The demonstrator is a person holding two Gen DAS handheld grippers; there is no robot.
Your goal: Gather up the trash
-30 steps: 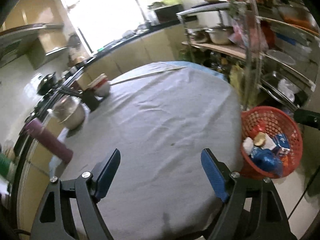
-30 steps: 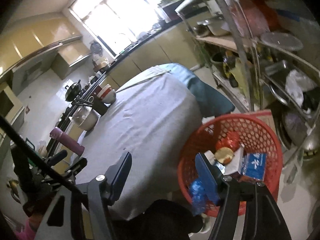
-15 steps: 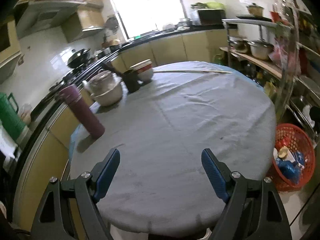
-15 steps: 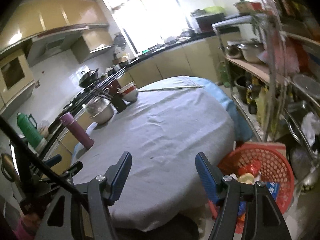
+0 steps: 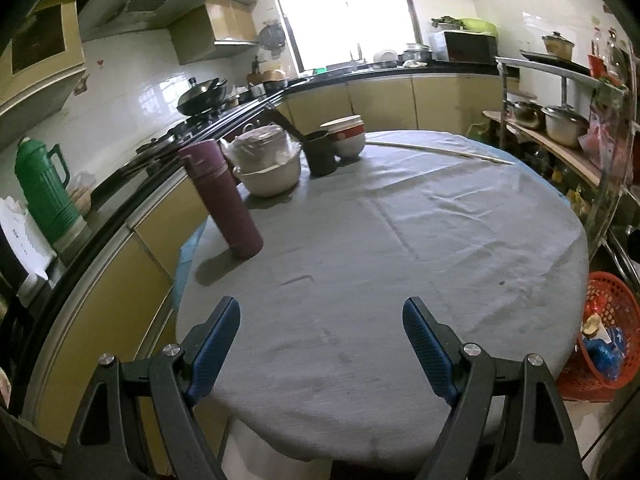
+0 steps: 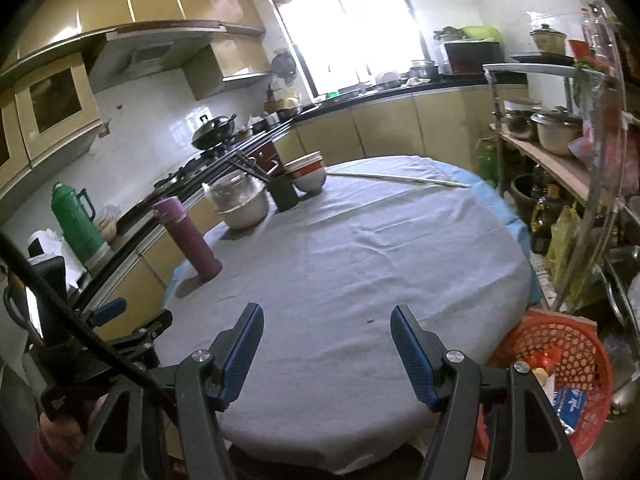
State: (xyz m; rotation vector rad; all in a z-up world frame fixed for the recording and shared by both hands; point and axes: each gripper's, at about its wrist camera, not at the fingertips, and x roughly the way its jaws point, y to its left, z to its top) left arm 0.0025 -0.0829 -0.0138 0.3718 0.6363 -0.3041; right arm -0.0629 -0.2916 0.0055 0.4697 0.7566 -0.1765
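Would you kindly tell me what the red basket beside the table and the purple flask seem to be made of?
Red perforated basket: likely moulded plastic, a uniform glossy lattice of holes. Tall purple flask: probably coated metal or plastic; its matte, even colour leaves that open.

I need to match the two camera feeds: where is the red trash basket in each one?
Left wrist: red basket on the floor at the right edge, beyond the table rim.
Right wrist: red basket at lower right, partly behind the right finger.
Shared landmark: purple bottle standing on the table's left side.
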